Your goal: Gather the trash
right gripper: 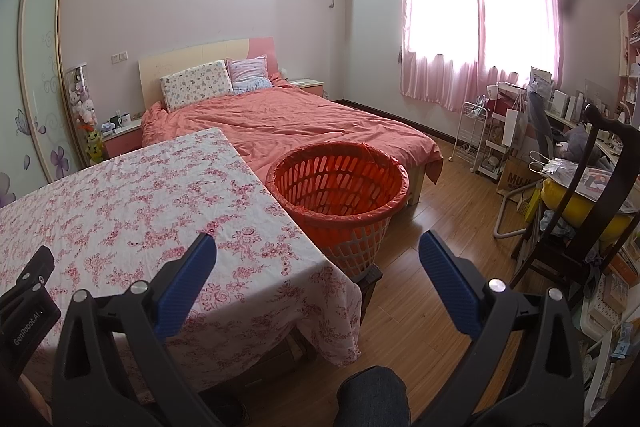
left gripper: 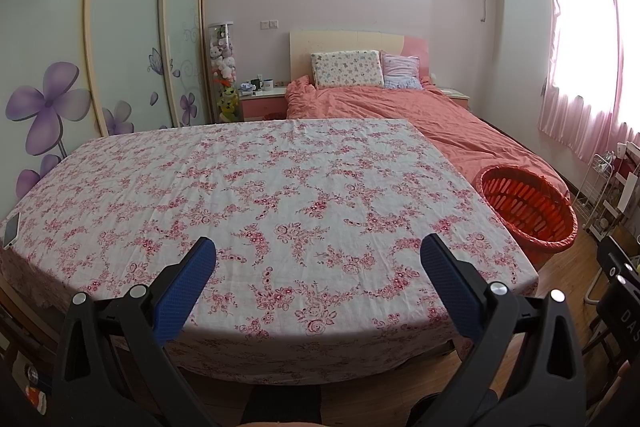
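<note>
The table draped in a pink-flowered white cloth (left gripper: pixel 280 195) offers open surface, with only a white phone (left gripper: pixel 11 229) at its left edge. Just beside its right edge stands an orange slatted plastic basket (right gripper: pixel 340 195), mouth unobstructed, backed by the coral-quilted bed (right gripper: pixel 300 119).

Daylight blows out the curtained window (right gripper: pixel 480 7) — ceiling glare above, fisheye bending and darkening the corners.

A floral-clothed table (left gripper: pixel 280 195) stands before a coral-quilted bed (right gripper: pixel 280 119); pink curtains (right gripper: pixel 480 15) cover the window.
</note>
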{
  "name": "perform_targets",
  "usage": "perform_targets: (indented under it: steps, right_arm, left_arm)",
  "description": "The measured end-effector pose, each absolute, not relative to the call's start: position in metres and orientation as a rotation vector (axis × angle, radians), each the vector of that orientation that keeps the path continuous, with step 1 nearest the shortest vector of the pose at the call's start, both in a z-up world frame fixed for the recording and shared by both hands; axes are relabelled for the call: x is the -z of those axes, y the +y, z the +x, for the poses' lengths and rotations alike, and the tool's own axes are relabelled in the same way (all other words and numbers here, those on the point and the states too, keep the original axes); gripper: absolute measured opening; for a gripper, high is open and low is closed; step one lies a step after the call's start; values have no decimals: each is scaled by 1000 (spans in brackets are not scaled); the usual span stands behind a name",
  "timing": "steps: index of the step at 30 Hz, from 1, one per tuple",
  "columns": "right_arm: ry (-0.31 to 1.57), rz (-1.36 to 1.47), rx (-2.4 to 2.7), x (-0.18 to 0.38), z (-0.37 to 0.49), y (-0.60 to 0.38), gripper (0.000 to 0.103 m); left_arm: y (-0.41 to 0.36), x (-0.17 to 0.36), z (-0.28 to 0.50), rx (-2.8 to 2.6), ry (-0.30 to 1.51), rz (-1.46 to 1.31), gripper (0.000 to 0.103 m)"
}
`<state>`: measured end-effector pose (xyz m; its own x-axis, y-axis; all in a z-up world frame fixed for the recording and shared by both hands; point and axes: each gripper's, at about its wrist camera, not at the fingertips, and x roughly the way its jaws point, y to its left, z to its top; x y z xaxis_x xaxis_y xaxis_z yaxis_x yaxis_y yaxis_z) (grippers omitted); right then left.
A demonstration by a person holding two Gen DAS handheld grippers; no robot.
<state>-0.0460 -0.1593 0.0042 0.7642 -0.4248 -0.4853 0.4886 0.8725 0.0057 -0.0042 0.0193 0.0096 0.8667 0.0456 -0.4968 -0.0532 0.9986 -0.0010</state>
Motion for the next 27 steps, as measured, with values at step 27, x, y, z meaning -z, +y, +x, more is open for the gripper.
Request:
perform_targets:
  steps: [27]
  right_arm:
    - [496, 135, 498, -4, -45, -159, 99]
  left_arm:
    - [24, -8, -4, -49, 518, -11, 101]
